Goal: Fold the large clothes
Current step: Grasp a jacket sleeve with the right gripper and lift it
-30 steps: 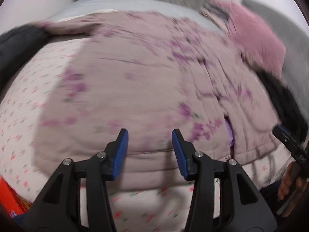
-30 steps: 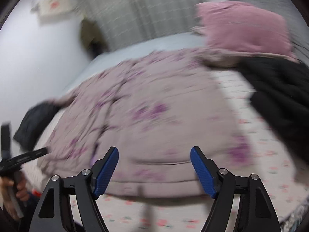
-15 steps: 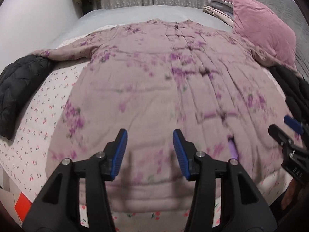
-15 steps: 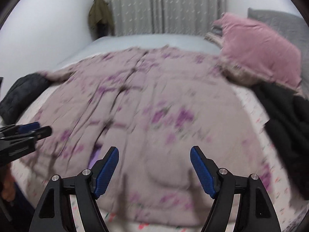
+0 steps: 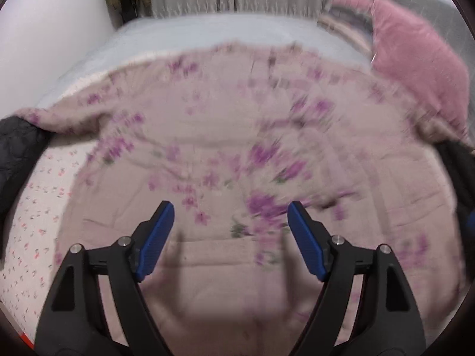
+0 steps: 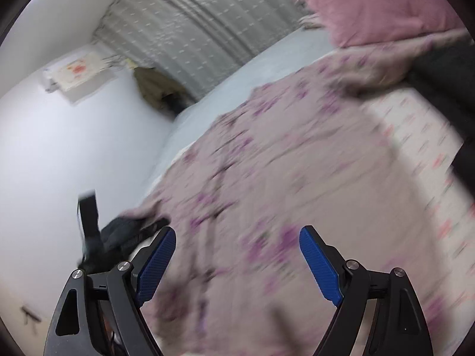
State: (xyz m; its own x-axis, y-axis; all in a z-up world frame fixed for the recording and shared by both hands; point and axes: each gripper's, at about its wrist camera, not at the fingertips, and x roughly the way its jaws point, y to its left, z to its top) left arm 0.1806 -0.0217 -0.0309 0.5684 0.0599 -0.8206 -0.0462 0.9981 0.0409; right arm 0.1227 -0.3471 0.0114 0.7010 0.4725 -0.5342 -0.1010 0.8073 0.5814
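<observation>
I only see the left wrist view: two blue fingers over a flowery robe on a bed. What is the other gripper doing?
Observer: The right gripper is open and holds nothing, above the robe.
Operator: Is there anything on the white wall?
Observer: Yes, a paper with a red mark is on it, left of the curtain.

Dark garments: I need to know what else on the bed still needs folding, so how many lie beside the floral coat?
2: one dark garment at the coat's left sleeve, another at its right below the pink pillow. More may be hidden.
</observation>
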